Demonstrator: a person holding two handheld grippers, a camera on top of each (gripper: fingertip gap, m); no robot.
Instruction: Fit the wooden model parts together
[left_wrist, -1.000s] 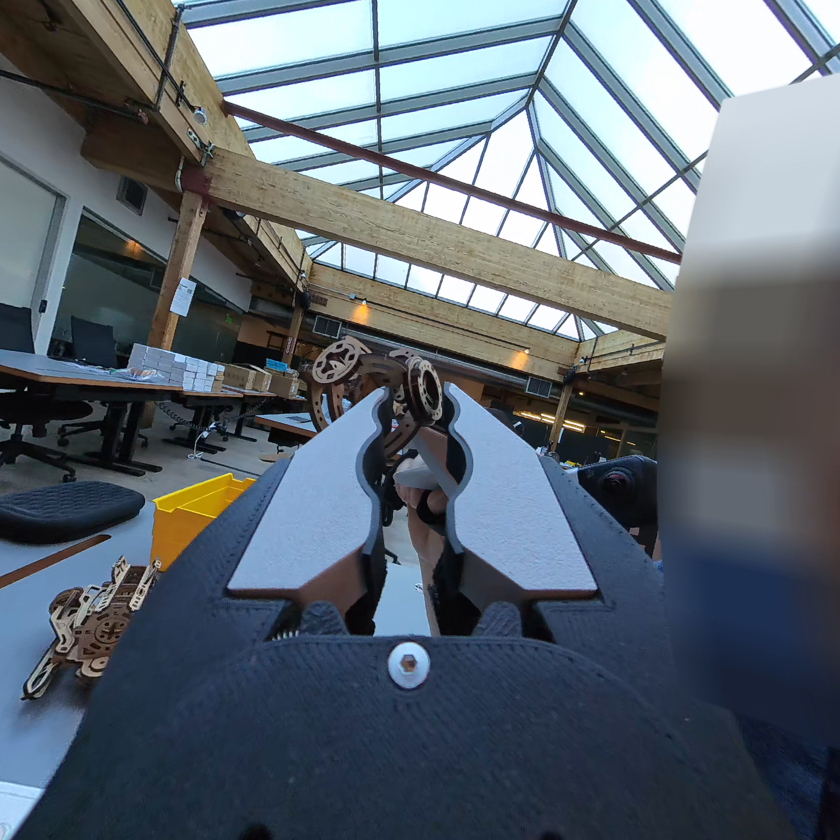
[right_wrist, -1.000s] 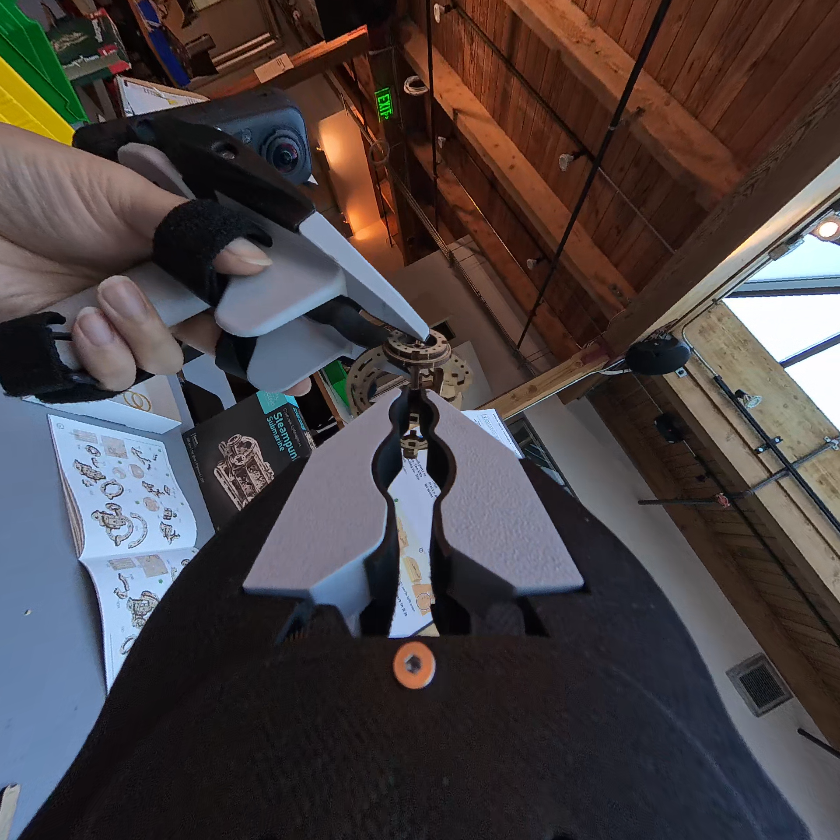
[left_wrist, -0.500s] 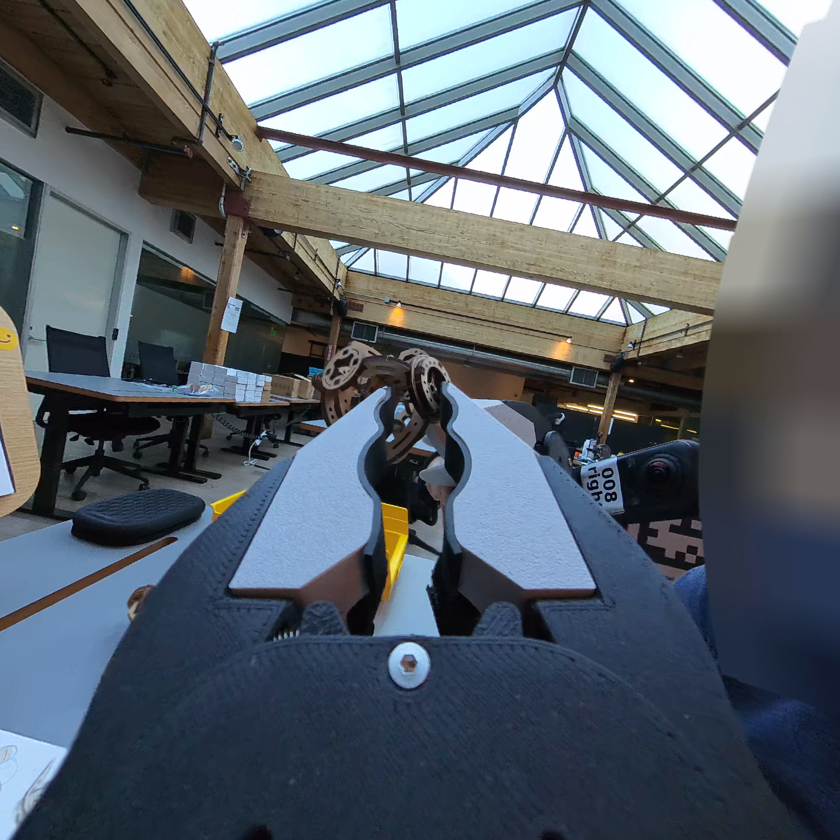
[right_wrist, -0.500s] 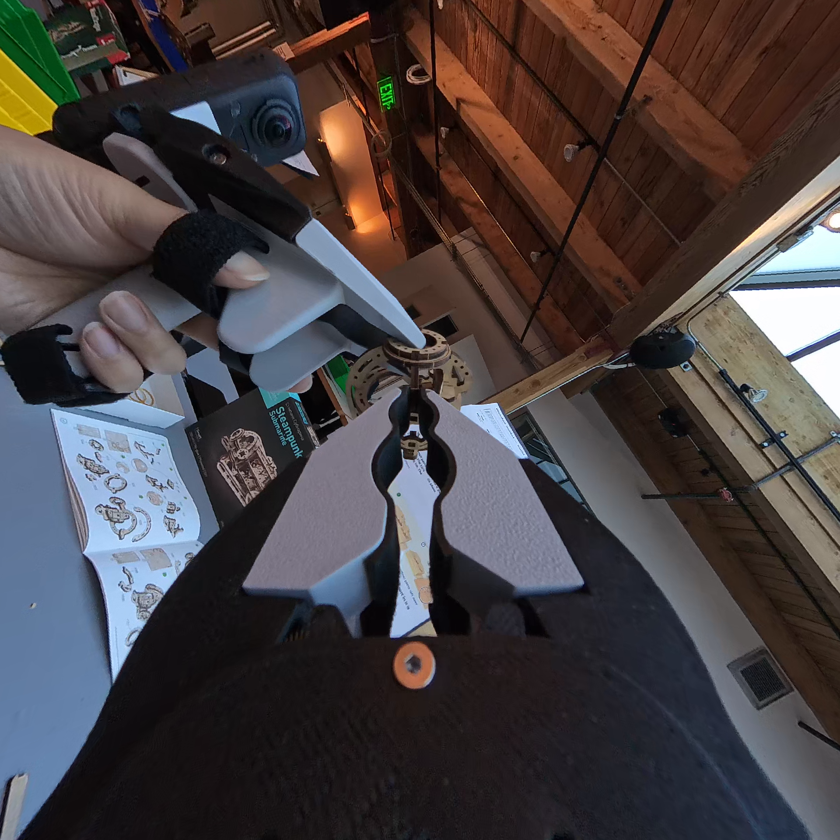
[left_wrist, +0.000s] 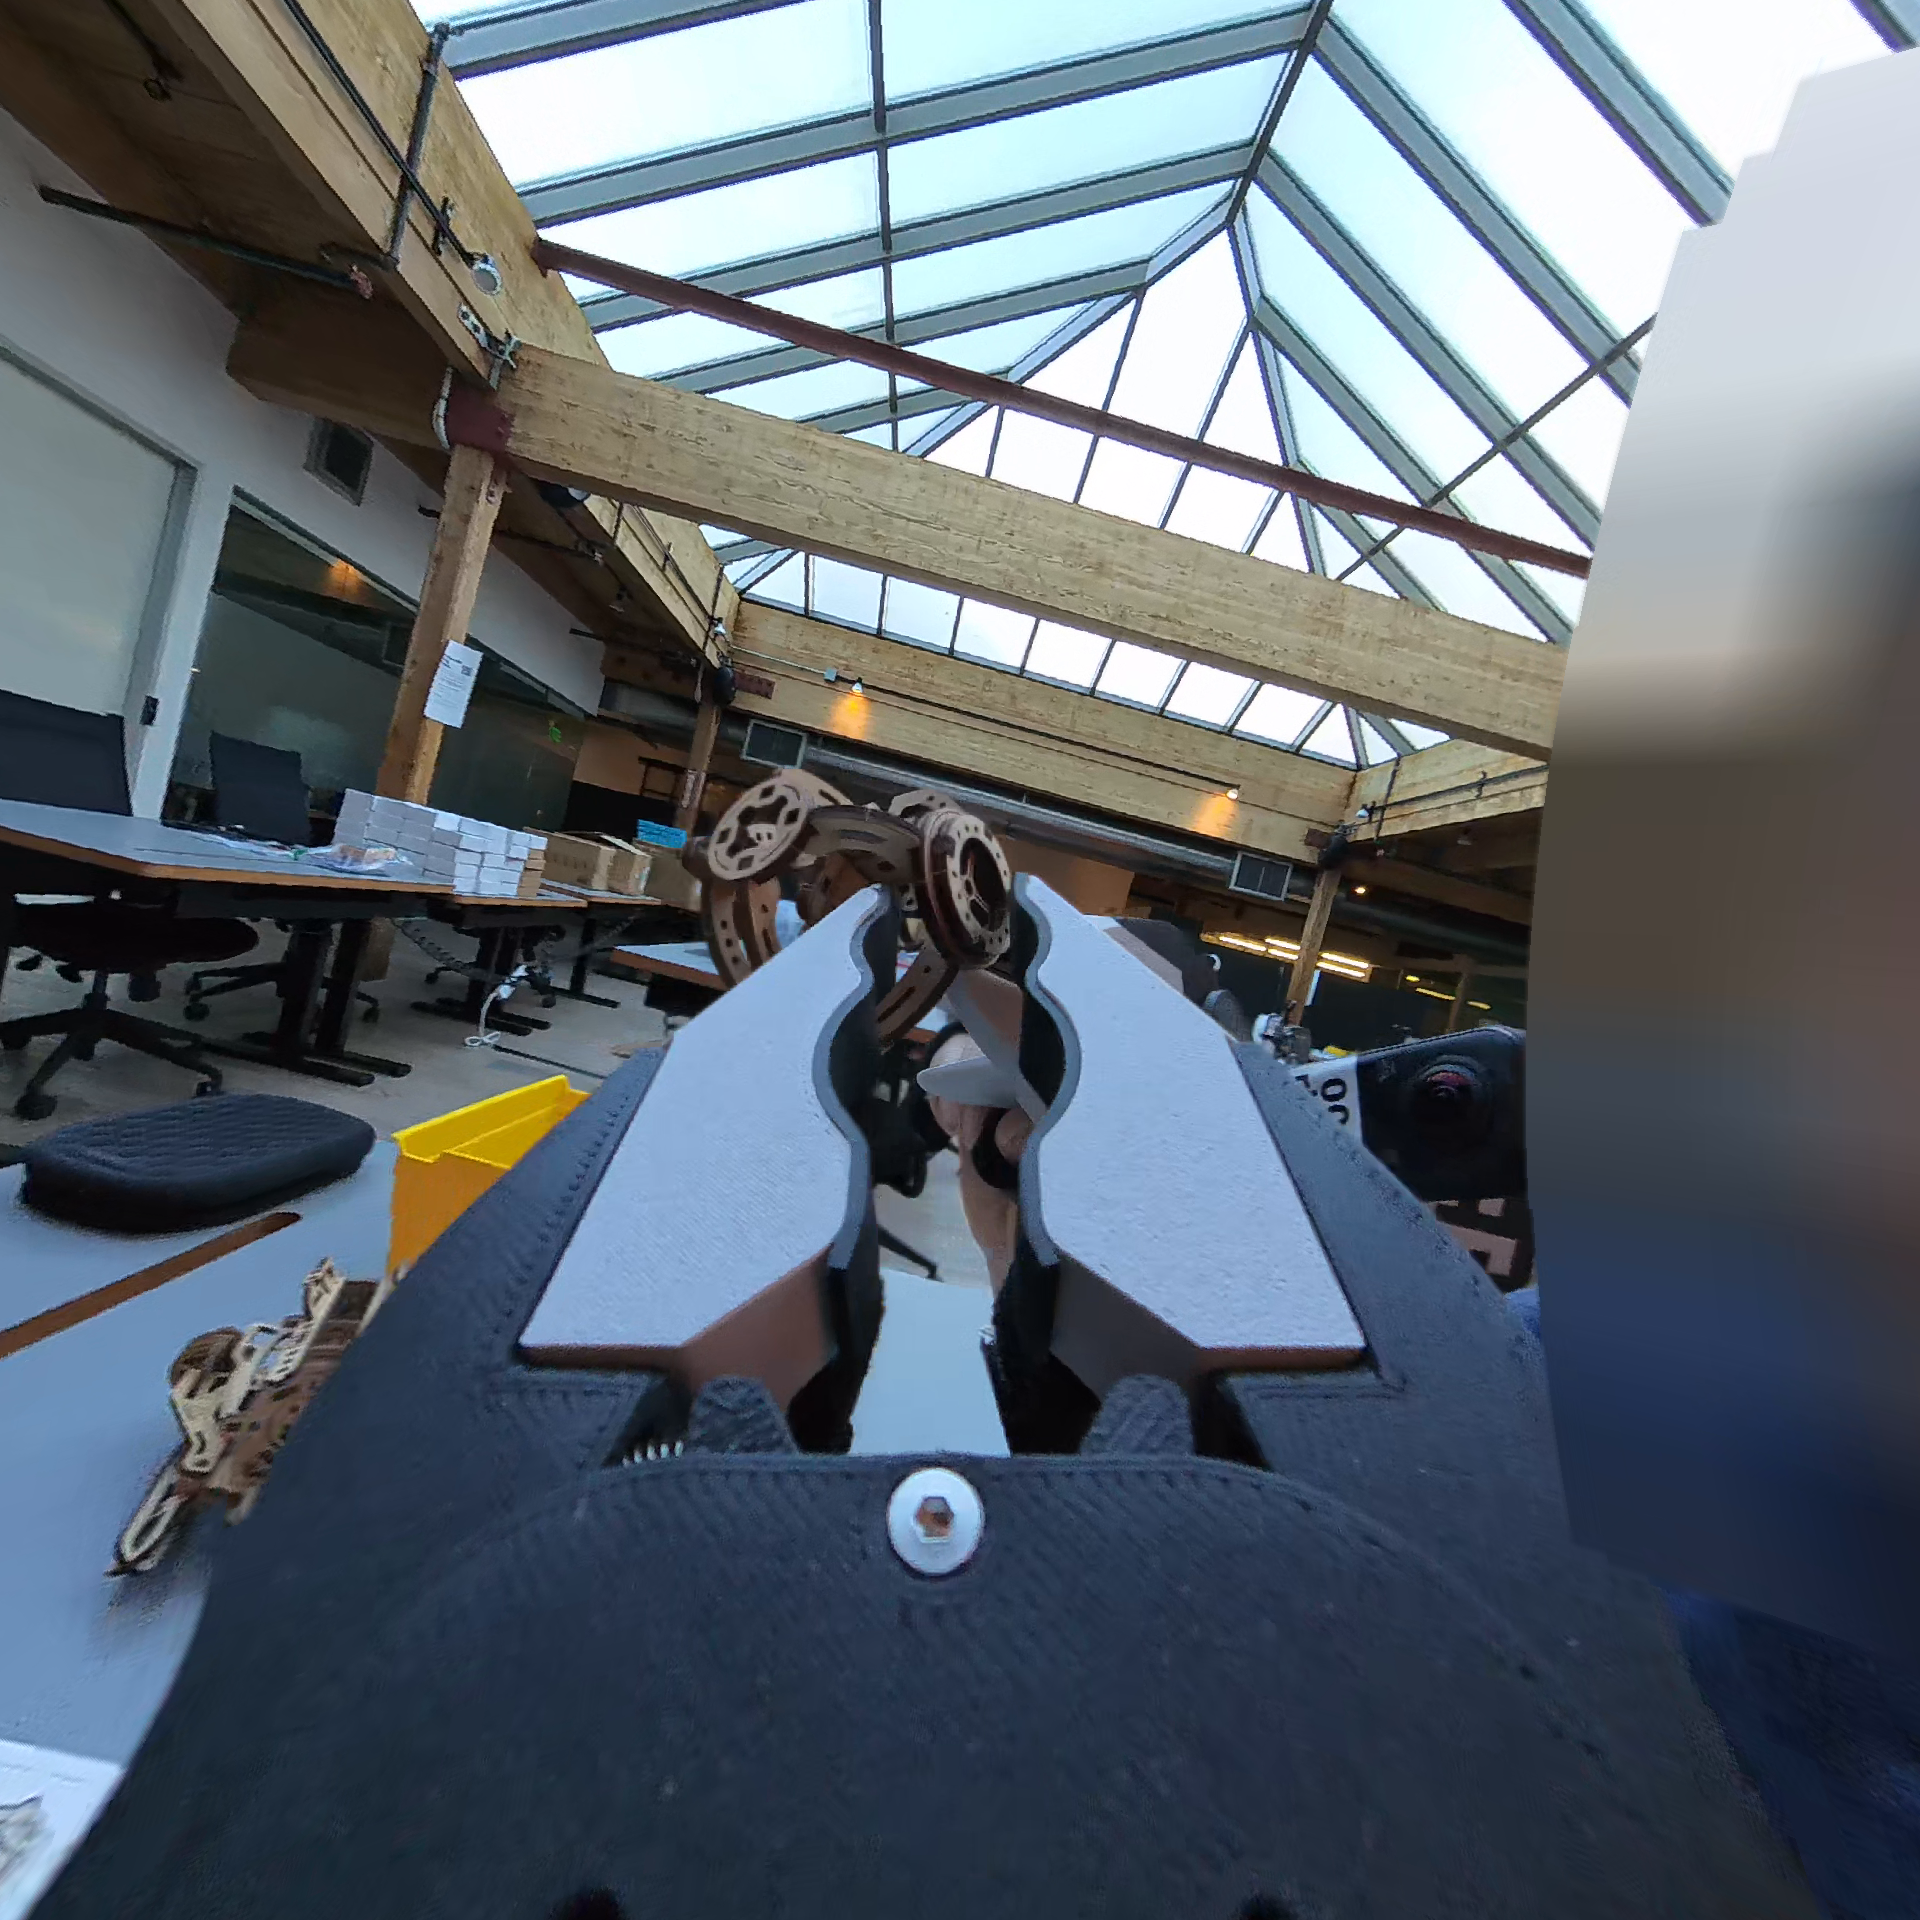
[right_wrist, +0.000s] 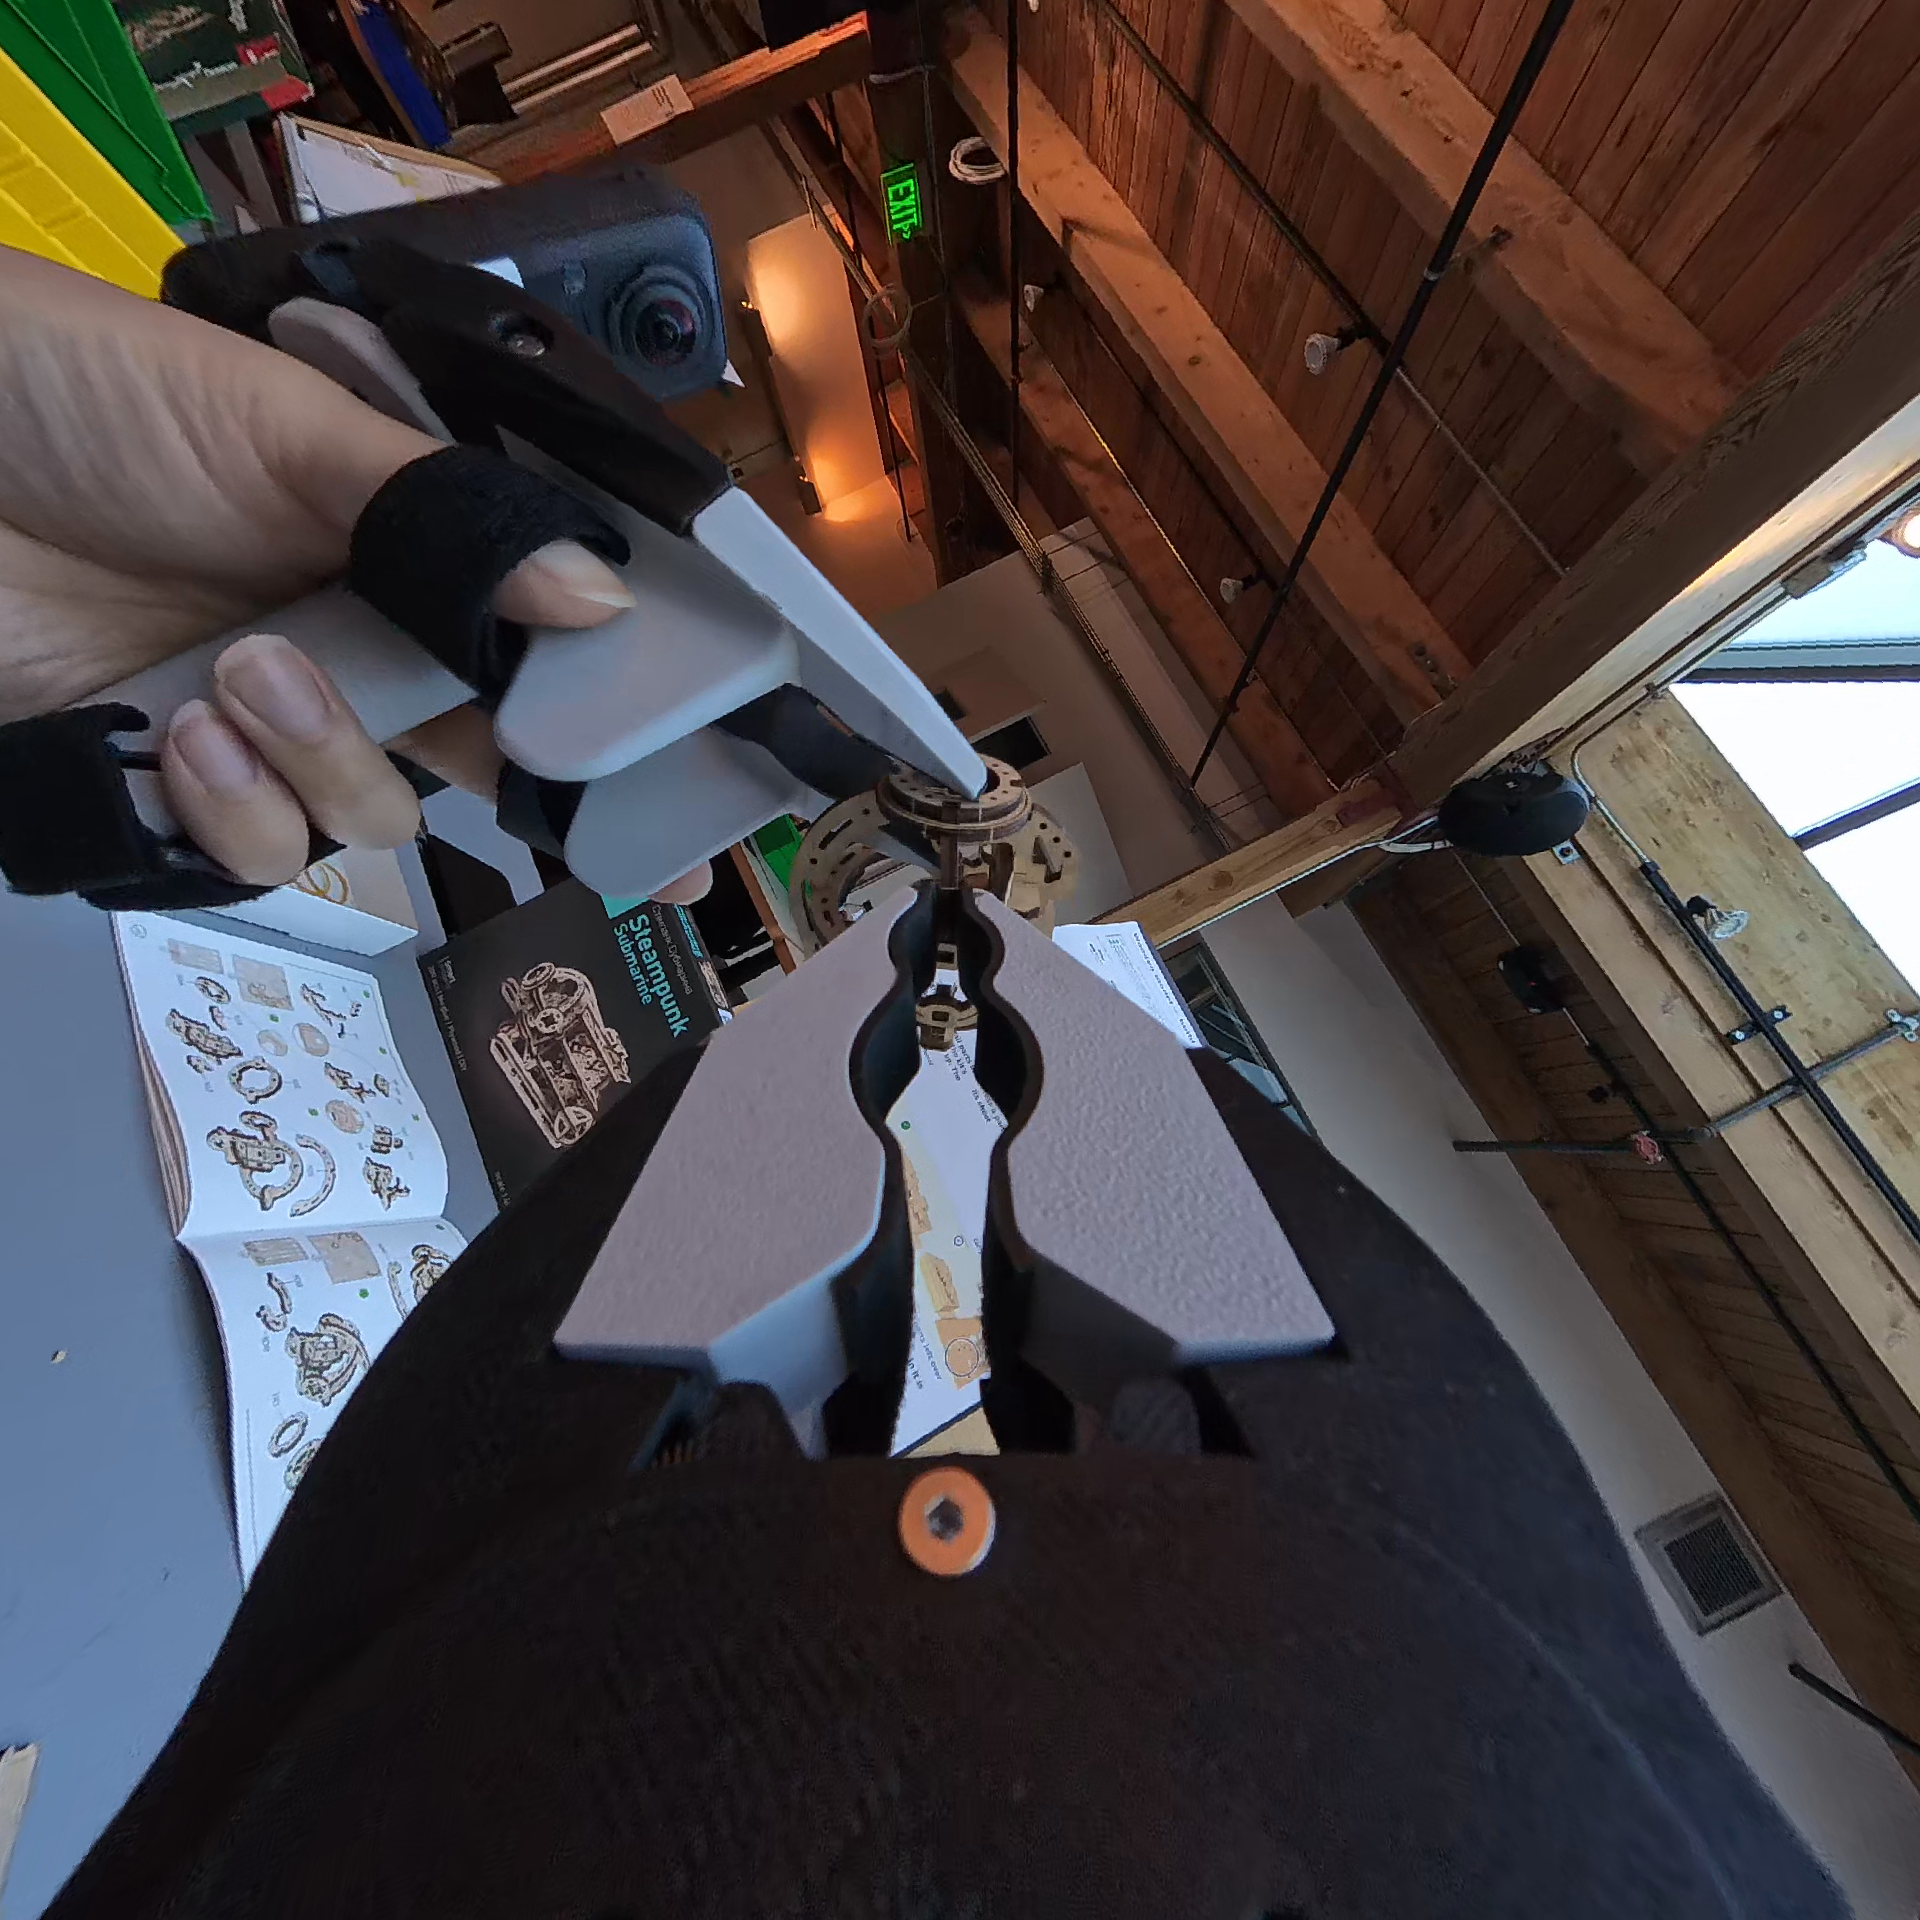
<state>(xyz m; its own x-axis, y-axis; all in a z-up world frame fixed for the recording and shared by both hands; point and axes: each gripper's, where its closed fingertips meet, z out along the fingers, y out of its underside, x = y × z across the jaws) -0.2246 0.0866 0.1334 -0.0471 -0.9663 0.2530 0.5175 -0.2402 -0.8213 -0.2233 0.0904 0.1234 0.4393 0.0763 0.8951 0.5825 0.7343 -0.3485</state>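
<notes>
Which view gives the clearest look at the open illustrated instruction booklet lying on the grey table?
The right wrist view: the open white instruction booklet lies flat on the grey table, both pages with part drawings visible. The left wrist view shows at most a white paper corner at its bottom left edge; whether that is the booklet cannot be told.

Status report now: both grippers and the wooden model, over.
Left gripper shut on wooden ring assembly. Right gripper shut on small axle part, tip at the assembly. Both held in air; nothing blocking.

glass skylight (left_wrist: 1039, 260) | timber beams (left_wrist: 987, 540) | desks (left_wrist: 208, 862) (office chairs)
</notes>
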